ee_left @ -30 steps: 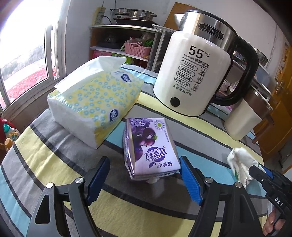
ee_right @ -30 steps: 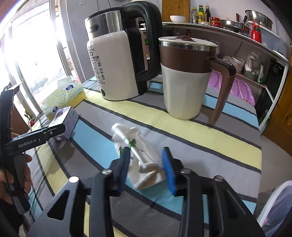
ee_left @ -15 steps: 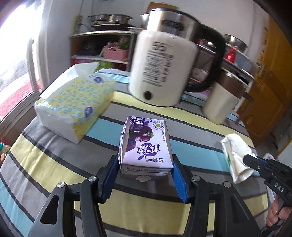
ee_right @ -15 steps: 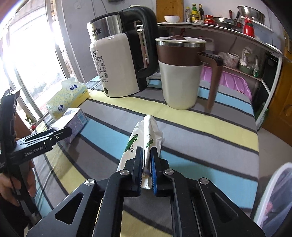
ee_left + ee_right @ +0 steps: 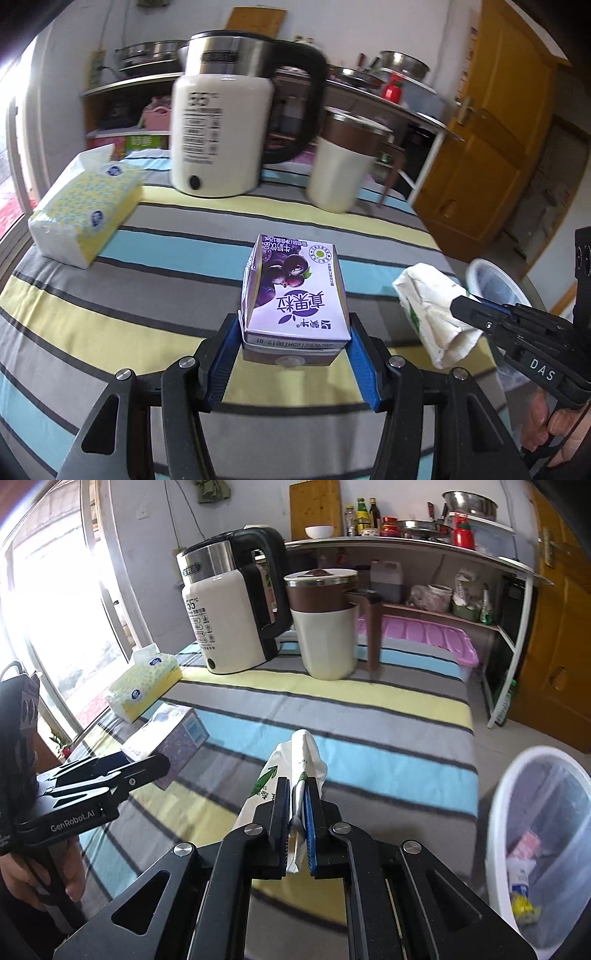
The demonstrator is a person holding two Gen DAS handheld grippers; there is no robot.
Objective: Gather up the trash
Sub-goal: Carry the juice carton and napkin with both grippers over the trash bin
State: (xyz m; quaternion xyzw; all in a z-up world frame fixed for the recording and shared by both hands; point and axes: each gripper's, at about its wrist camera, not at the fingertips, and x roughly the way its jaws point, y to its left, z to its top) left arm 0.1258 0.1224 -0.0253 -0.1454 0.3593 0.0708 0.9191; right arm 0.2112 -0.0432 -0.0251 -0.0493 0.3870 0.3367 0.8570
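My left gripper [image 5: 293, 332] is shut on a purple milk carton [image 5: 295, 291] with a grape picture and holds it above the striped tablecloth; the carton also shows in the right wrist view [image 5: 166, 734]. My right gripper [image 5: 295, 801] is shut on a crumpled white wrapper with green print [image 5: 291, 768], lifted off the cloth; the wrapper also shows at the right of the left wrist view [image 5: 432, 306]. A white trash bin [image 5: 502, 812] with some waste inside stands on the floor at the table's right edge, below and right of the right gripper.
A white electric kettle [image 5: 221, 129] and a beige jug with a brown band [image 5: 343, 170] stand at the back of the table. A yellow tissue pack [image 5: 85, 206] lies at the left. Shelves with kitchenware [image 5: 424, 572] and an orange door [image 5: 495, 147] are behind.
Both grippers closed: the left on the carton, the right on the wrapper. Both have lifted their items and swung right, so the trash bin now shows.
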